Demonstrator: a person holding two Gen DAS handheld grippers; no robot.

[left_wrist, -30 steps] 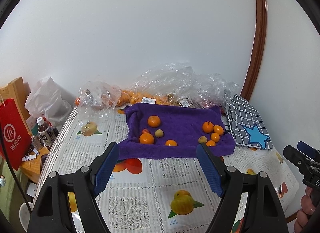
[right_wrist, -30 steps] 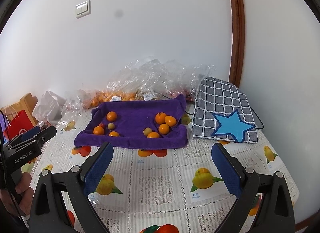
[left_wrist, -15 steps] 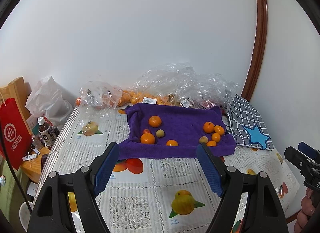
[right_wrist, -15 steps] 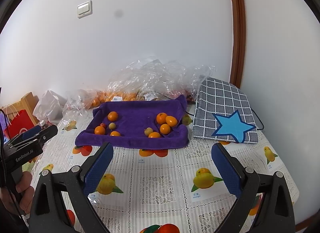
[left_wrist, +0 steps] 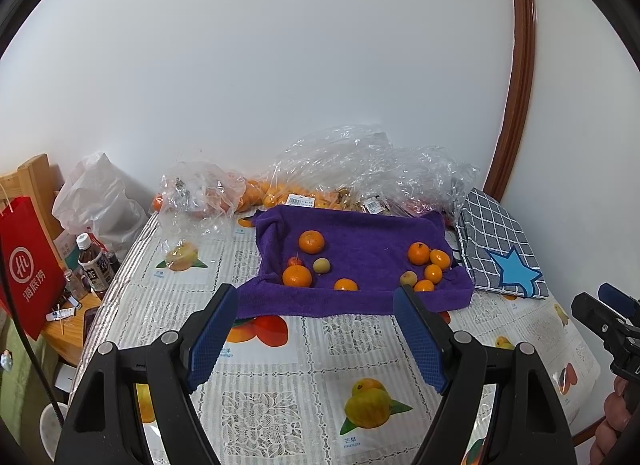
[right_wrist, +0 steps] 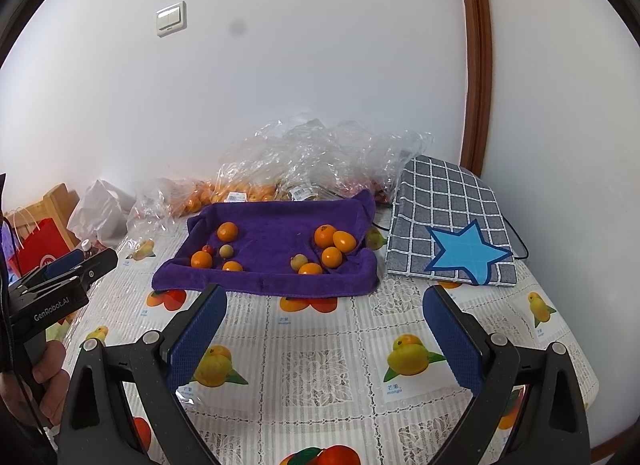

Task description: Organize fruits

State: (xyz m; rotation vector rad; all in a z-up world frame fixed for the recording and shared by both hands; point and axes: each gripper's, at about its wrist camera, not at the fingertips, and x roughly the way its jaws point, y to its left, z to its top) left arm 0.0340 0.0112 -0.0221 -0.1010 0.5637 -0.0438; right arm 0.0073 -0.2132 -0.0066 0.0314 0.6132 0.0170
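Nothing has moved since the earlier frame: left gripper [left_wrist: 316, 339] and right gripper [right_wrist: 324, 335] hover with jaws wide, empty, near the purple towel [left_wrist: 360, 241] holding fruits [left_wrist: 311, 242]; plastic bags [left_wrist: 360, 169] crowd the far worktop [left_wrist: 280, 385].

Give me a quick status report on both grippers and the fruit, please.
Left gripper open, empty. Right gripper open, empty. Fruit in two clusters on purple towel, oranges untouched. Nothing blocking the approach.
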